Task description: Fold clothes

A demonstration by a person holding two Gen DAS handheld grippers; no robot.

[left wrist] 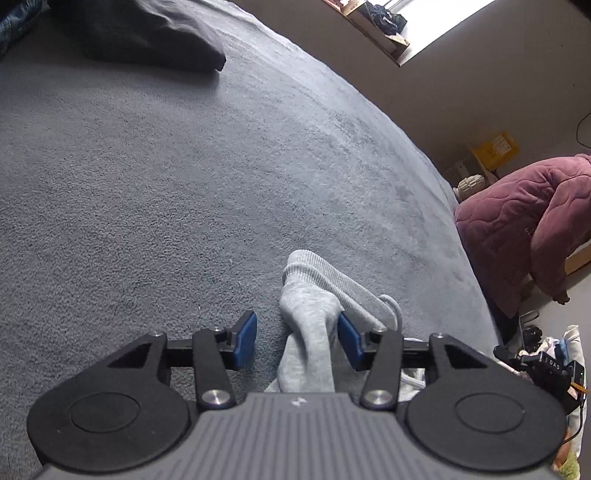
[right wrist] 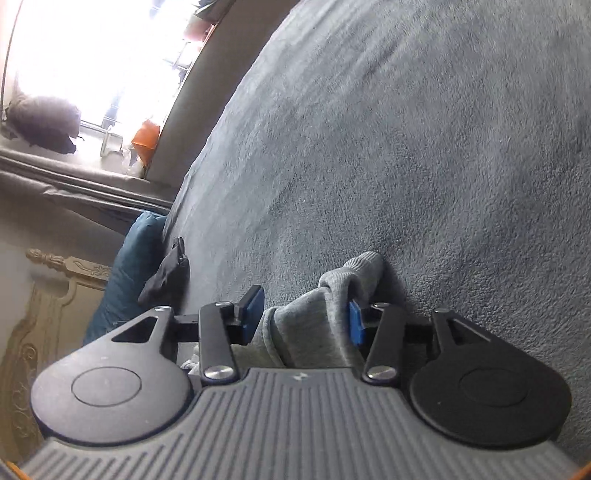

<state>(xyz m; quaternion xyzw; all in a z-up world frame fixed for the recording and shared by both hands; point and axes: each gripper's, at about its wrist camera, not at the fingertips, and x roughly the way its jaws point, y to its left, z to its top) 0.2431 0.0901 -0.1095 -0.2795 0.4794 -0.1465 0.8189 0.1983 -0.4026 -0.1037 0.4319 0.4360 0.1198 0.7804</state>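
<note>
Two hand-held grippers hang low over a bed spread with a grey fleece blanket [left wrist: 166, 166], each with grey socks [left wrist: 314, 314] between its blue pads. In the left wrist view, from left to right: a dark folded garment [left wrist: 147, 33] lies at the far end of the blanket; the left gripper [left wrist: 297, 334] has its jaws spread, the socks lying bunched on the blanket between them, close against the right pad and clear of the left one; a maroon quilted jacket [left wrist: 528, 221] is heaped beside the bed. In the right wrist view, from left to right: a bright window [right wrist: 92, 55], a teal pillow [right wrist: 129, 266], a small dark cloth [right wrist: 170, 273] at the blanket's edge, then the right gripper [right wrist: 306, 315], jaws likewise spread, the sock cuff [right wrist: 354, 280] draped over the right pad. Whether that pad bears on the fabric cannot be told.
</note>
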